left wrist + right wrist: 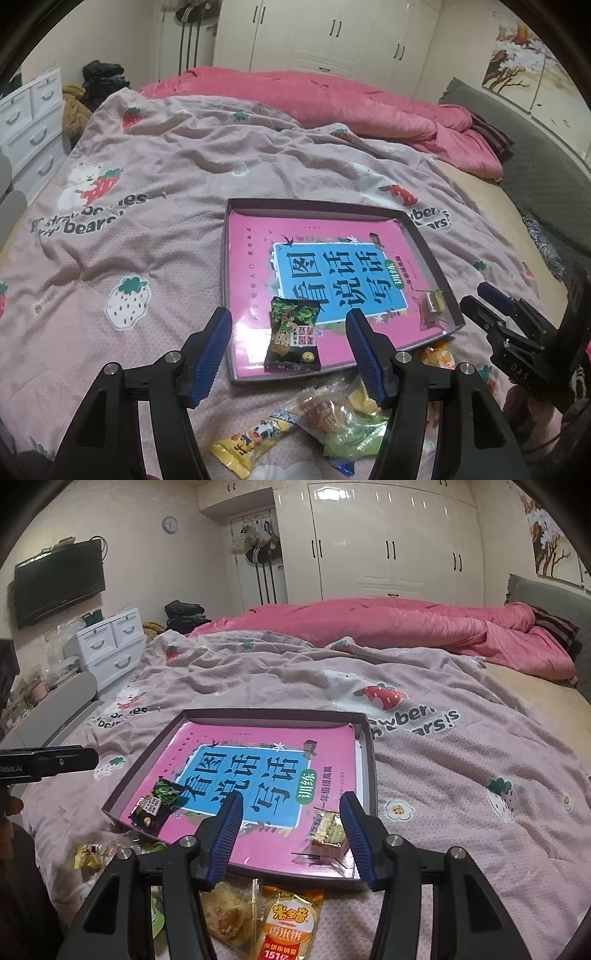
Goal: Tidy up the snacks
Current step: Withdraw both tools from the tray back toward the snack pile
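A shallow dark tray (325, 206) lies on the bed with a pink book as its floor. A dark green snack packet (293, 334) rests at its near edge. My left gripper (288, 313) hovers over that packet, open, with a gap at each blue pad. A gold-wrapped snack (327, 829) lies in the tray's (258, 713) near right corner, just inside the right pad of my right gripper (291, 797), which is open and holds nothing. The green packet (155, 806) and the left gripper (90, 758) show at the left of the right wrist view.
Loose snacks lie on the quilt in front of the tray: a yellow packet (251, 439), a clear-wrapped cake (332, 413) and an orange rice-cake packet (290, 923). A pink duvet (388, 624) is heaped at the far side. White drawers (110, 646) stand left of the bed.
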Demonstrator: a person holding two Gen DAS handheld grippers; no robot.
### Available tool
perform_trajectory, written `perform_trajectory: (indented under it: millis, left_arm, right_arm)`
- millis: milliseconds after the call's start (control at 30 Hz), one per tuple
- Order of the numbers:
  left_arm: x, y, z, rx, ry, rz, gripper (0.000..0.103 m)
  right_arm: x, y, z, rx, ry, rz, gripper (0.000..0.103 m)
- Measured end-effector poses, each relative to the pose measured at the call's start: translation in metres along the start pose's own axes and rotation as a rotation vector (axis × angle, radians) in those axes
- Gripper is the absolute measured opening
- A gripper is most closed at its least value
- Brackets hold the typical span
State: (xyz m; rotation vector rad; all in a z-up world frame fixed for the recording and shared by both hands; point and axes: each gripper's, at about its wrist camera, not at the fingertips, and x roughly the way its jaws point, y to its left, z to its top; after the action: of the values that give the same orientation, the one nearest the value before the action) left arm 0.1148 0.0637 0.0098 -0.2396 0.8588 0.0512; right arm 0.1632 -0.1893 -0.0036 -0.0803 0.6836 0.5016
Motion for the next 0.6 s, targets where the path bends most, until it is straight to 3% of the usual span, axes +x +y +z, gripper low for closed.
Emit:
perform_trajectory:
  millis: [600]
  left_arm:
    - [-0.016,-0.012,-0.022,0.039,0.030,-0.015,0.066]
  right_arm:
    - [-0.035,0.025,-0.013,-0.049,-0.017,0.006,0.054]
